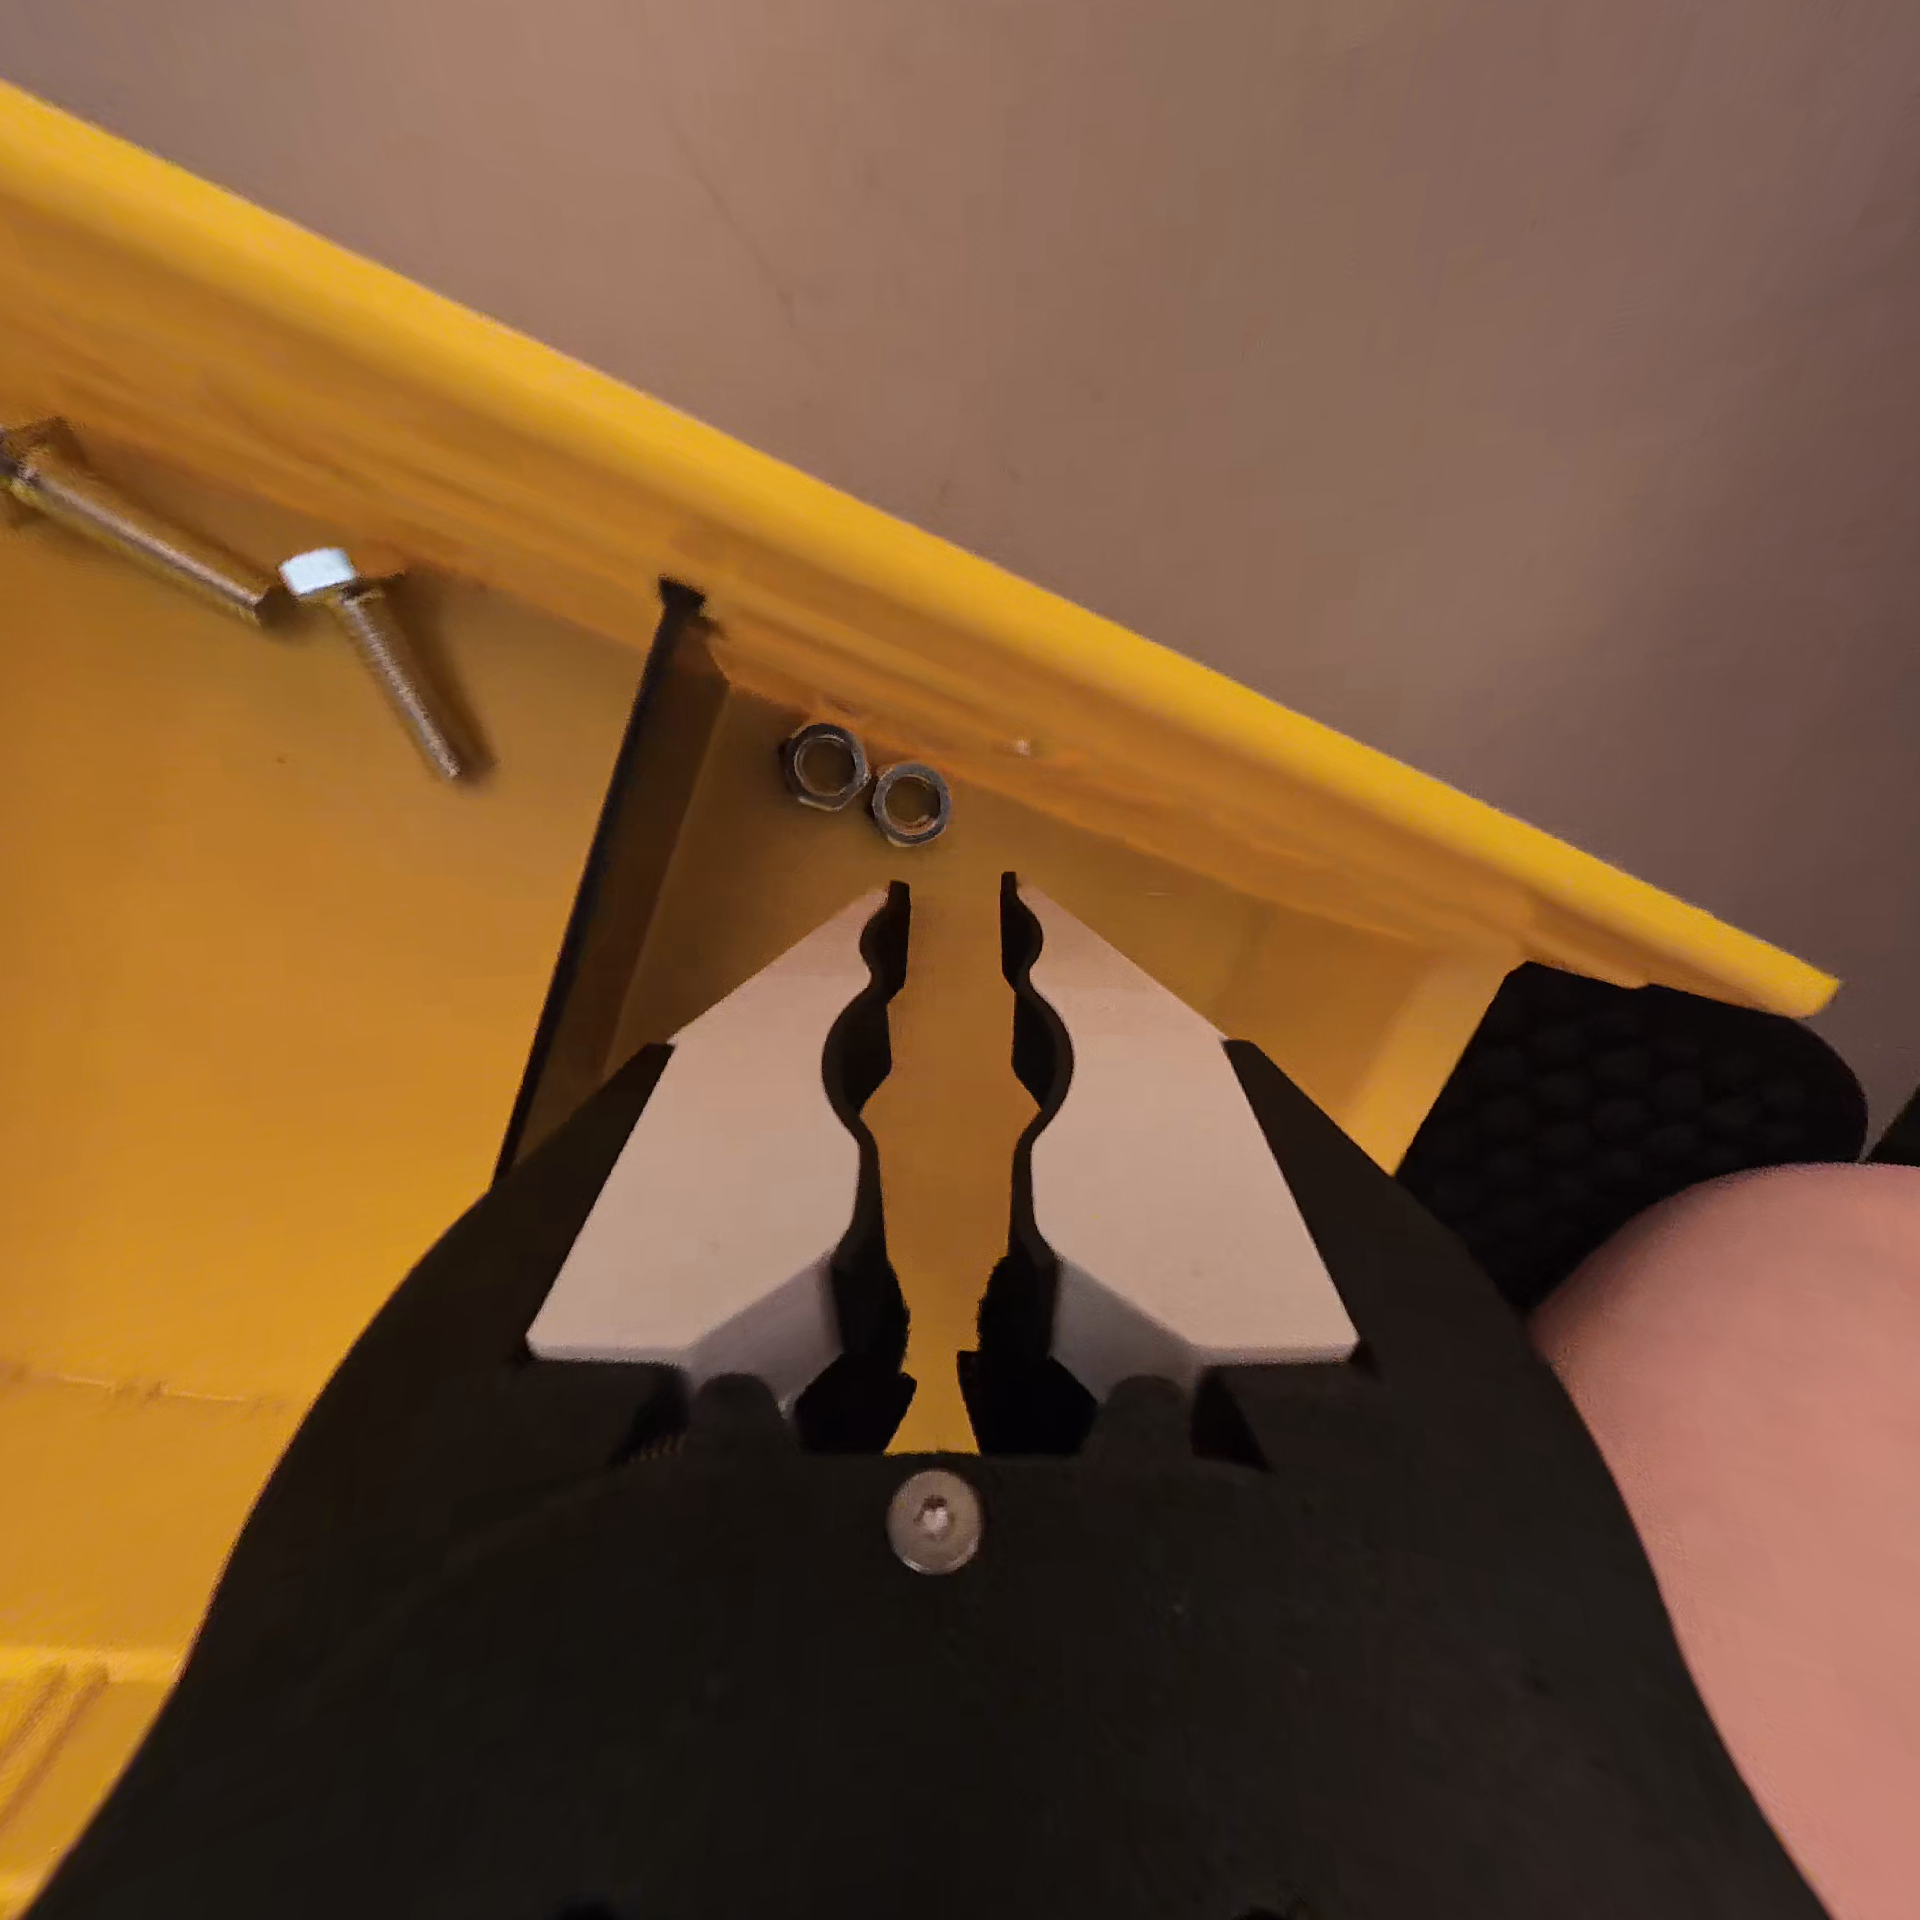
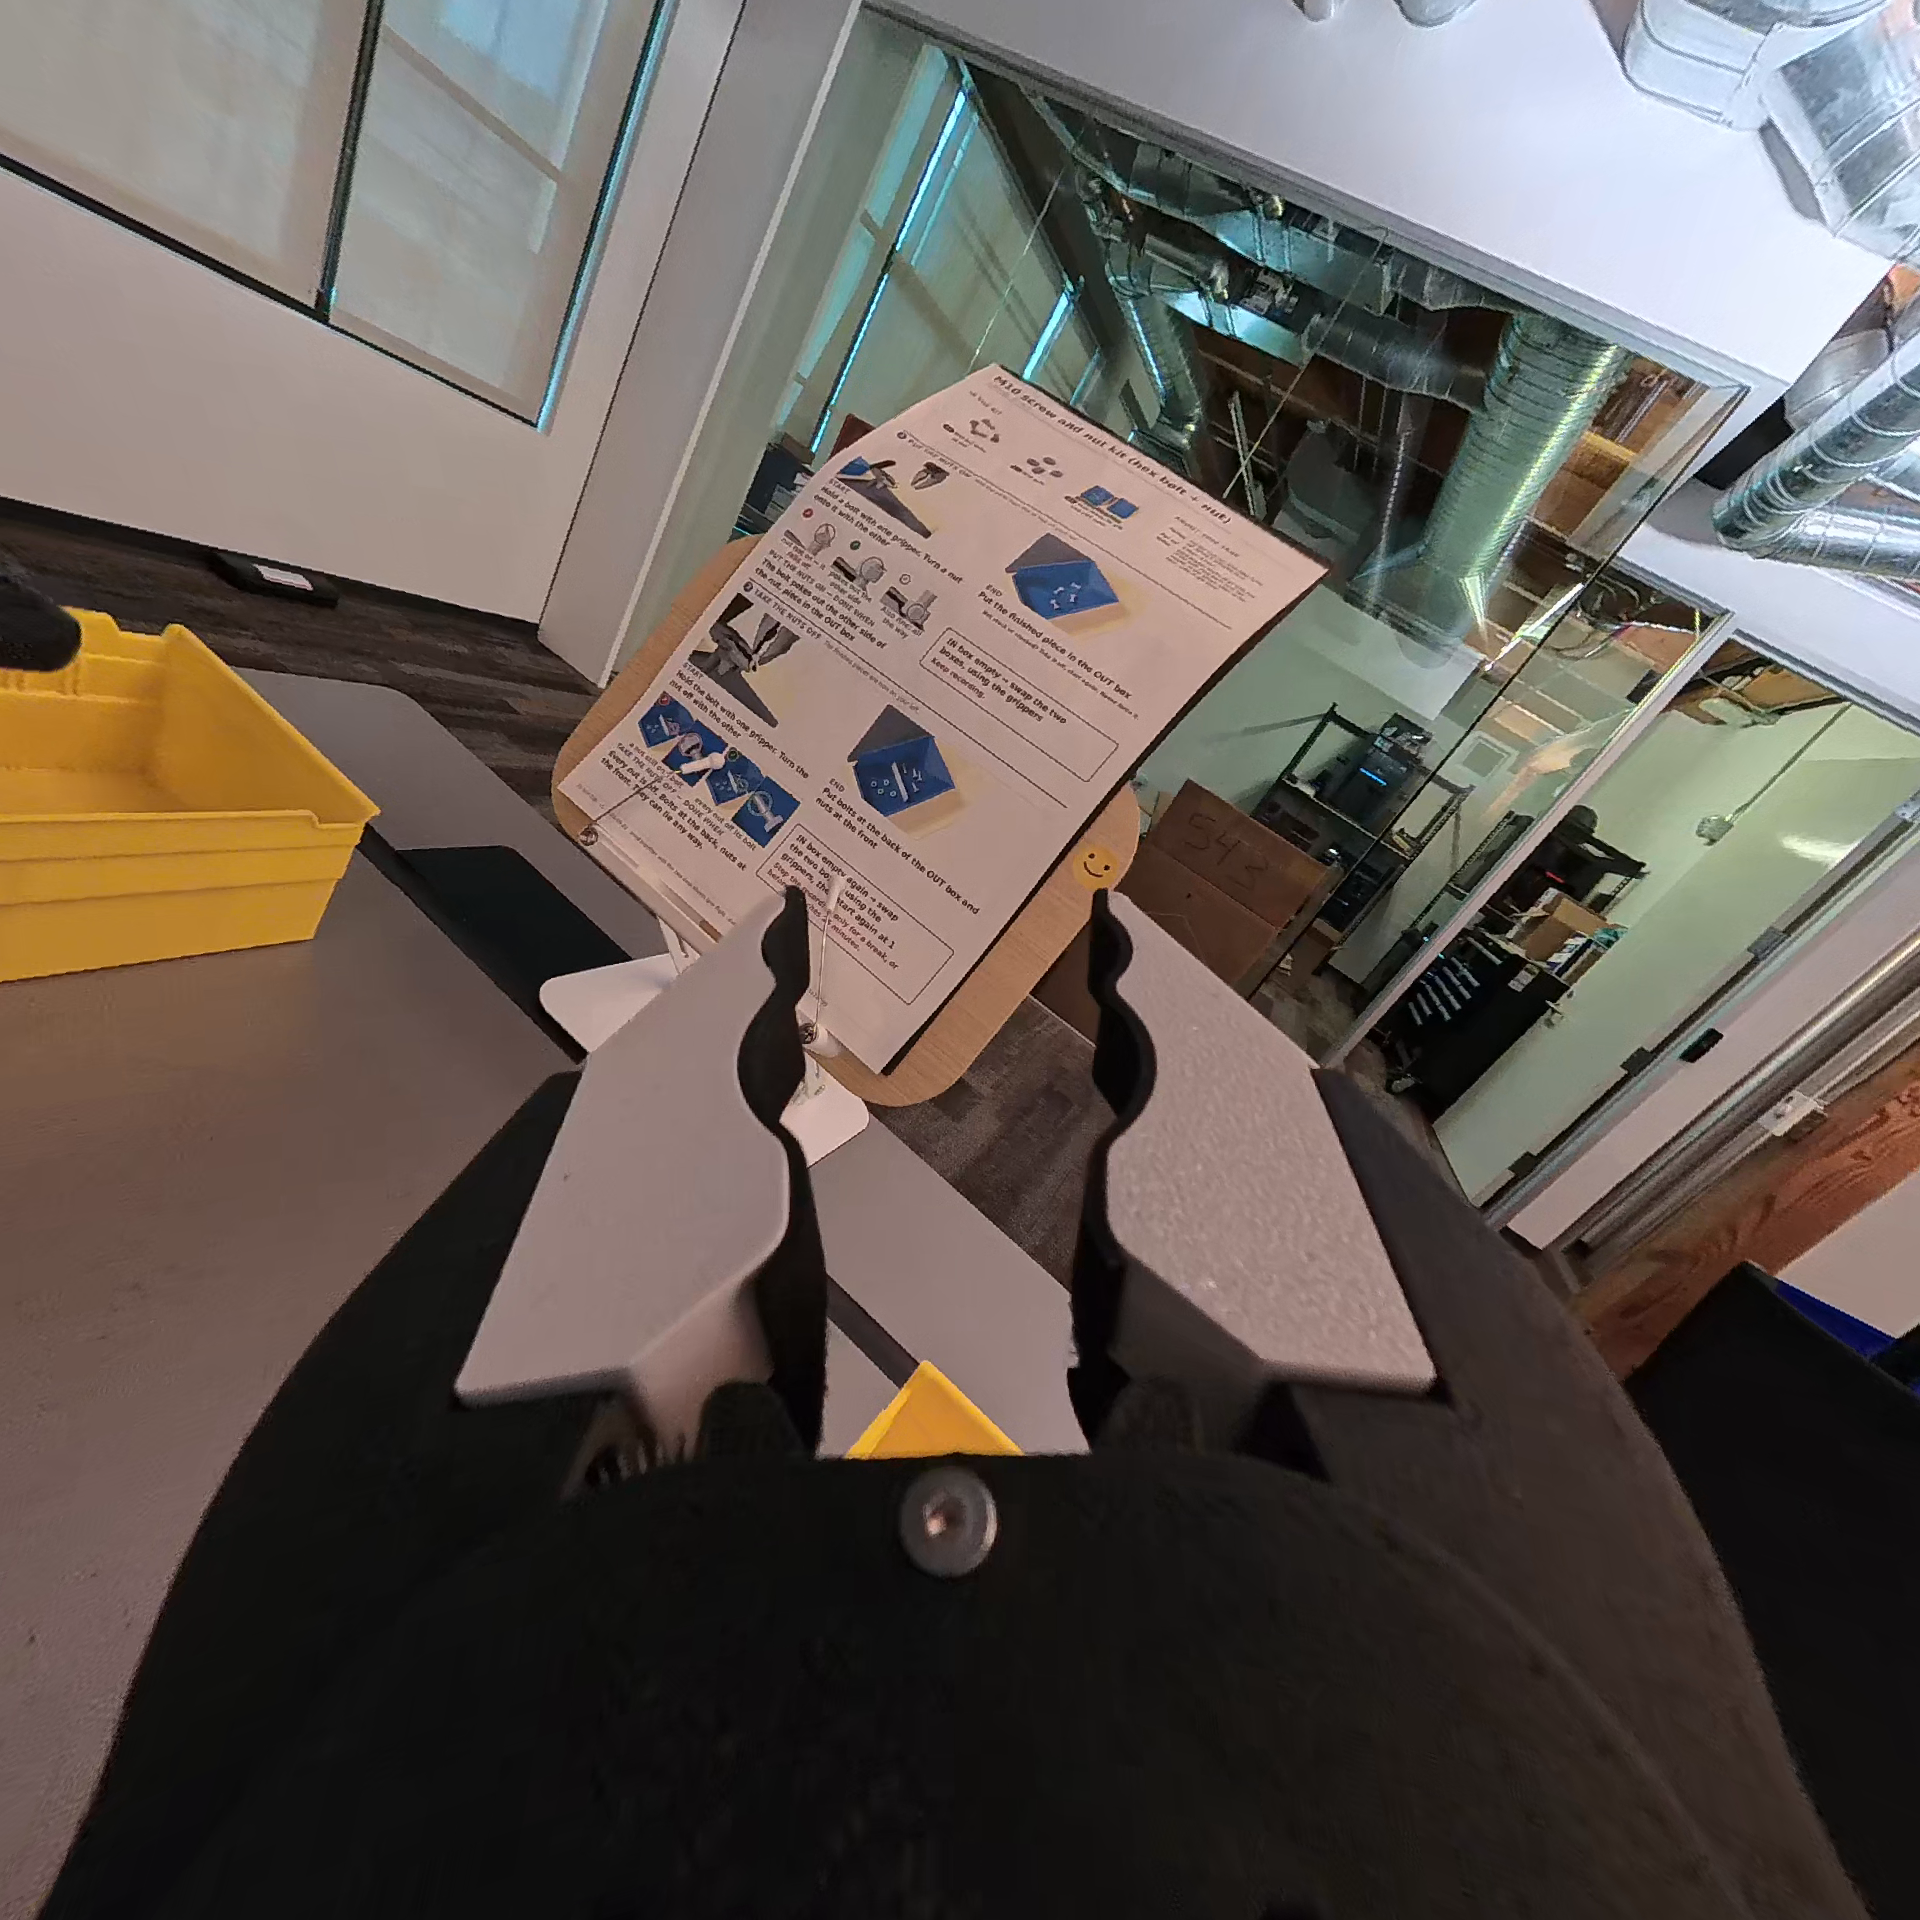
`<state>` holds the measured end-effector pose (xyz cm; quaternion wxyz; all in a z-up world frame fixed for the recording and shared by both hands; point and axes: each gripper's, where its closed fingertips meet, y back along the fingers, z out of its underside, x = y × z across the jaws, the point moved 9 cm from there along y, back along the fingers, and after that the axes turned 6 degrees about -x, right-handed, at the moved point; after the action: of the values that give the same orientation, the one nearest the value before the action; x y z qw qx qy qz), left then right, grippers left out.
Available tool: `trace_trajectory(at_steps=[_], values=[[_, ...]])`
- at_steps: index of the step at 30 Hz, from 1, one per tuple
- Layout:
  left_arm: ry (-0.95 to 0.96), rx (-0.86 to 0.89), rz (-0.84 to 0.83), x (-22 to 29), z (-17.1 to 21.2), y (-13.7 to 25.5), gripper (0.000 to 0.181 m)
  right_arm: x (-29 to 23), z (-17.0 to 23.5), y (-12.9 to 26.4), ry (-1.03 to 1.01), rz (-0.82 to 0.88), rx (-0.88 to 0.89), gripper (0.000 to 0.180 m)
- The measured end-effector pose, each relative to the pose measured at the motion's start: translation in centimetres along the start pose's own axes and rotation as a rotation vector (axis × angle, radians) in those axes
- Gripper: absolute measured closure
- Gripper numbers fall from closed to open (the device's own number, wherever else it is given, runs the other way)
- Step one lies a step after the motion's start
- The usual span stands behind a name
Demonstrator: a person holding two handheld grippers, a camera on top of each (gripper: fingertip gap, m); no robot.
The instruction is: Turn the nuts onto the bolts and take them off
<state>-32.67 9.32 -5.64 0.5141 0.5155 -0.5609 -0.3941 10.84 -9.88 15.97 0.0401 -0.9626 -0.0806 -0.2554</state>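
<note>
My left claw (image 1: pixel 954 883), parted and empty, nears two loose nuts (image 1: pixel 868 781) mid-frame; bolts (image 1: pixel 400 665) upper left lie bare, threading not begun.

nuts (image 1: pixel 868 783) in bin (image 1: pixel 1143 727), right of divider (image 1: pixel 582 904) | bolts (image 1: pixel 395 665) left of it

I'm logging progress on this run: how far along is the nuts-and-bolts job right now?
Done: nothing is assembled here; two nuts lie loose in one compartment of the yellow box, and two bolts lie bare beyond the divider. In hand: nothing; the left gripper hovers open just short of the nuts, and the right gripper is open and empty, facing an instruction sheet. Left: picking up and threading.
</note>
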Motion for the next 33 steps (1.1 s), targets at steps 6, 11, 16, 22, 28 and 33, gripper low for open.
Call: trace_trajectory(at_steps=[6, 11, 16, 22, 28, 33], values=[[-0.035, 0.031, 0.036, -0.1, -0.5, -0.6, 0.170, 0.4, 0.0, 0.5, -0.009, 0.006, 0.007, 0.127], [-0.035, 0.023, 0.049, -0.3, -0.4, -1.0, 0.169, 0.4, -0.1, 0.6, -0.004, 0.008, 0.004, 0.127], [-0.016, 0.020, 0.057, -0.5, -0.5, -1.0, 0.171, 0.4, -0.1, 0.7, 0.004, 0.009, -0.002, 0.127], [-0.007, 0.005, 0.044, -0.6, -0.6, -1.0, 0.173, 0.5, -0.2, 0.9, 0.010, 0.011, -0.001, 0.127], [0.013, -0.044, 0.065, -0.7, -0.6, -1.2, 0.181, 0.5, -0.2, 0.8, 0.011, 0.009, -0.003, 0.127], [0.052, -0.099, 0.068, -0.8, 0.0, -1.3, 0.181, 0.4, -0.2, 0.9, 0.019, 0.013, -0.008, 0.127]])
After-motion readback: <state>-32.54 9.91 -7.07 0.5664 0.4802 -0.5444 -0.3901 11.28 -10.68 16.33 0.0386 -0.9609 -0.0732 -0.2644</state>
